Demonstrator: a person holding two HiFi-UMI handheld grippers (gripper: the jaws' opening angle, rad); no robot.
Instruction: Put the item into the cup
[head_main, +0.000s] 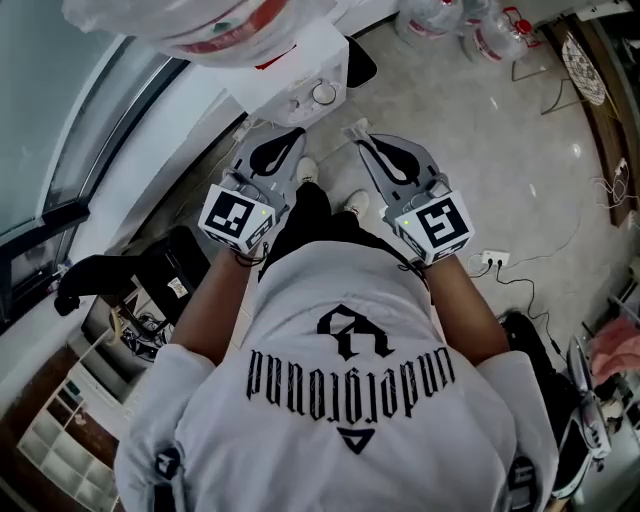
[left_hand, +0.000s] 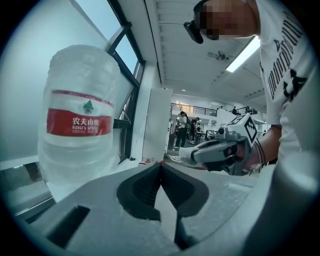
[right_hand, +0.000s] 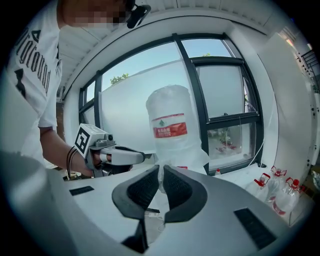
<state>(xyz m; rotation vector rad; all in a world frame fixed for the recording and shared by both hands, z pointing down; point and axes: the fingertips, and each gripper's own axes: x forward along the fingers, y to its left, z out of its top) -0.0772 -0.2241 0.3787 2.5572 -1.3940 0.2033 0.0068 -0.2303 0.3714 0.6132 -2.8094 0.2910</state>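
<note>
Water bottle (right_hand: 172, 127) atop dispenser (head_main: 330, 70) stands before right tool (right_hand: 161, 170).

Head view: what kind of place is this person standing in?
Probably an office or lab-like workroom: a water dispenser carries a big water bottle beside tall windows, and spare water jugs stand on the tiled floor.

left tool (left_hand: 161, 167) jaws pressed together, nothing between. big water bottle (left_hand: 80, 130) at left, right tool (left_hand: 186, 155) at right.
</note>
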